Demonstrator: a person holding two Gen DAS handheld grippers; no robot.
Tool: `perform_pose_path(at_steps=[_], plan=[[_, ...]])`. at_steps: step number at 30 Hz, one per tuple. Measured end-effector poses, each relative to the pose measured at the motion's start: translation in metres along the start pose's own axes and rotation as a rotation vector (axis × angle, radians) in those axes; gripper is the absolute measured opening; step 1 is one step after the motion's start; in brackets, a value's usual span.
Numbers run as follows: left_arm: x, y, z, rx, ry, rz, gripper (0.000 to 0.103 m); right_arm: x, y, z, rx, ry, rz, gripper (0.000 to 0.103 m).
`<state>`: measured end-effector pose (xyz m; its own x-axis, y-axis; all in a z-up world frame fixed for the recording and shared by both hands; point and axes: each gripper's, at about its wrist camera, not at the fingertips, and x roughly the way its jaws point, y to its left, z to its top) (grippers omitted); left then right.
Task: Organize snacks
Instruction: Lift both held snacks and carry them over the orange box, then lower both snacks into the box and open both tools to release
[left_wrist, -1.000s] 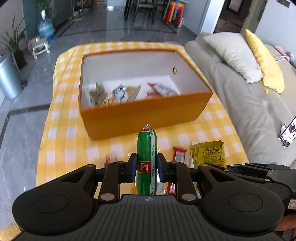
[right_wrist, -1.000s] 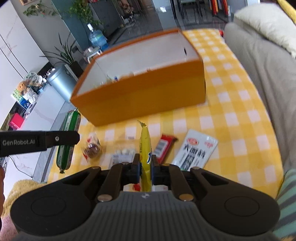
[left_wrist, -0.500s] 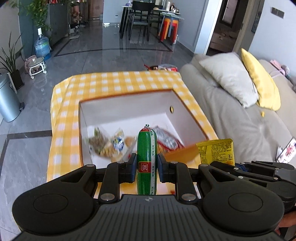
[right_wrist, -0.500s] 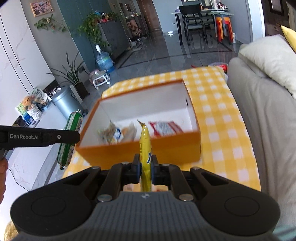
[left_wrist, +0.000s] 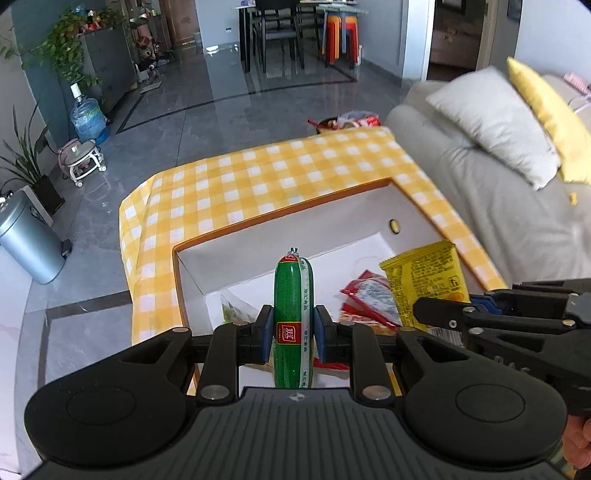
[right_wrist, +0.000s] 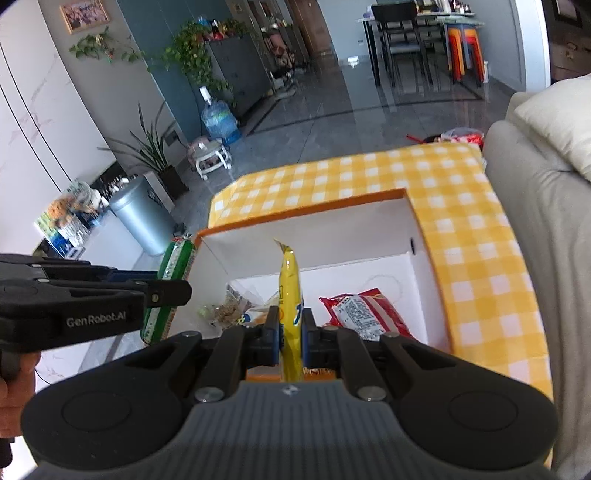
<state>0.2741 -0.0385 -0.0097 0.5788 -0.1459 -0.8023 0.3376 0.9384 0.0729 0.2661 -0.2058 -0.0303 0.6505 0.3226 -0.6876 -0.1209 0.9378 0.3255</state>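
My left gripper (left_wrist: 291, 334) is shut on a green sausage (left_wrist: 293, 295) and holds it upright above the near-left part of the orange box (left_wrist: 295, 205). My right gripper (right_wrist: 291, 334) is shut on a yellow snack packet (right_wrist: 290, 284), held edge-on above the box (right_wrist: 306, 212). The packet also shows in the left wrist view (left_wrist: 424, 280), and the sausage in the right wrist view (right_wrist: 173, 269). Inside the white-lined box lie a red packet (right_wrist: 364, 314) and several small snacks (right_wrist: 229, 306).
The box stands on a table with a yellow checked cloth (left_wrist: 258, 184). A grey sofa (left_wrist: 517, 221) with a grey and a yellow pillow runs along the right. A metal bin (left_wrist: 26, 240) stands on the floor at left.
Both grippers have risen and moved forward from the table's near side to above the box, each still holding its snack. The loose snacks on the cloth have dropped out of view.
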Motion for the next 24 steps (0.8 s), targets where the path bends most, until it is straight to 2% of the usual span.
perform_pose_path(at_steps=[11,18,24], plan=[[0.057,0.018,0.019,0.015,0.073,0.043,0.024,0.077,0.004,0.017,-0.038,0.094,-0.038,0.006],[0.090,0.016,0.022,0.067,0.126,0.072,0.025,0.114,-0.003,0.020,-0.045,0.150,-0.065,0.006],[0.114,0.017,0.019,0.070,0.173,0.067,0.025,0.136,-0.007,0.020,-0.037,0.193,-0.078,0.006]])
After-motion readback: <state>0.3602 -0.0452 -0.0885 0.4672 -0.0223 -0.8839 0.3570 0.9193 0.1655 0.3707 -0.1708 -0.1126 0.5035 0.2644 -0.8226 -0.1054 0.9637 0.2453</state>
